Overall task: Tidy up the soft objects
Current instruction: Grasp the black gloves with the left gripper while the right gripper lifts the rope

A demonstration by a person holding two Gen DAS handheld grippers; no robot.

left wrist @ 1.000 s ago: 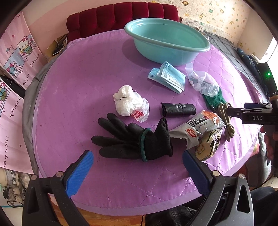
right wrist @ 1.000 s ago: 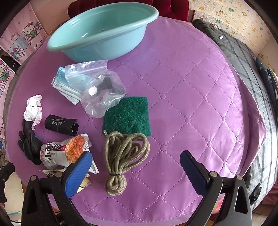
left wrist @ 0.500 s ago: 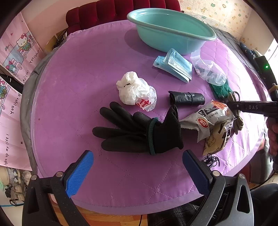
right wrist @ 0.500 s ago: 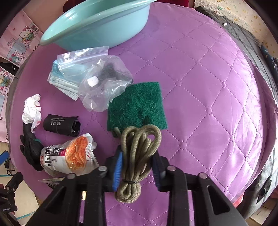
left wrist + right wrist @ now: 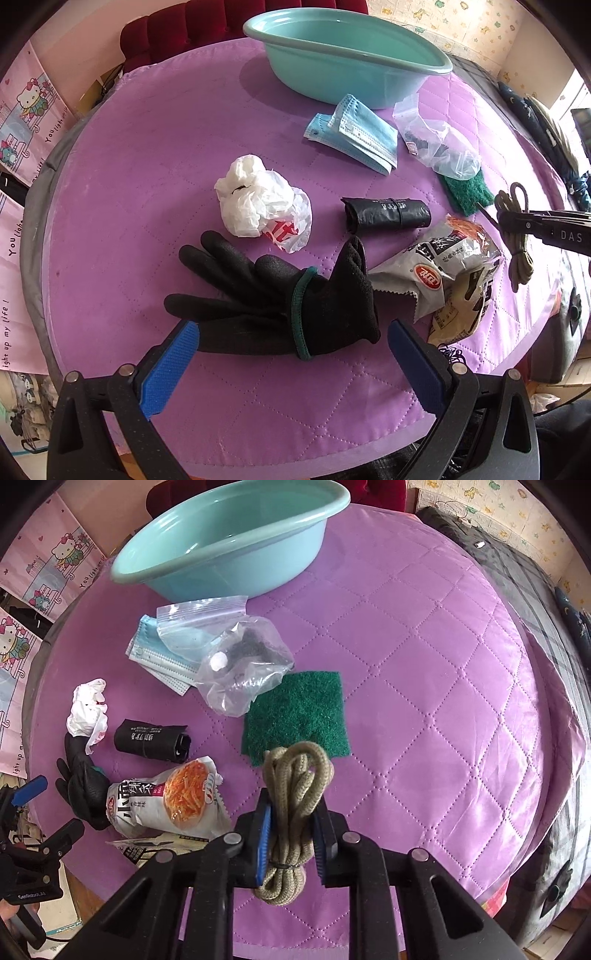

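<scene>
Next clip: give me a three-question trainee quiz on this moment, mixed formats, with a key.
1. True or false: the left gripper is shut on the black glove.
2. What is between the closing jaws of the right gripper? A) green scouring pad B) coiled olive rope C) snack packet
3. Fill in: the clear zip bag lies partly over the blue ____.

Key: 1 false, its jaws stand wide open above the glove. 2 B, the coiled olive rope. 3 face masks.
</scene>
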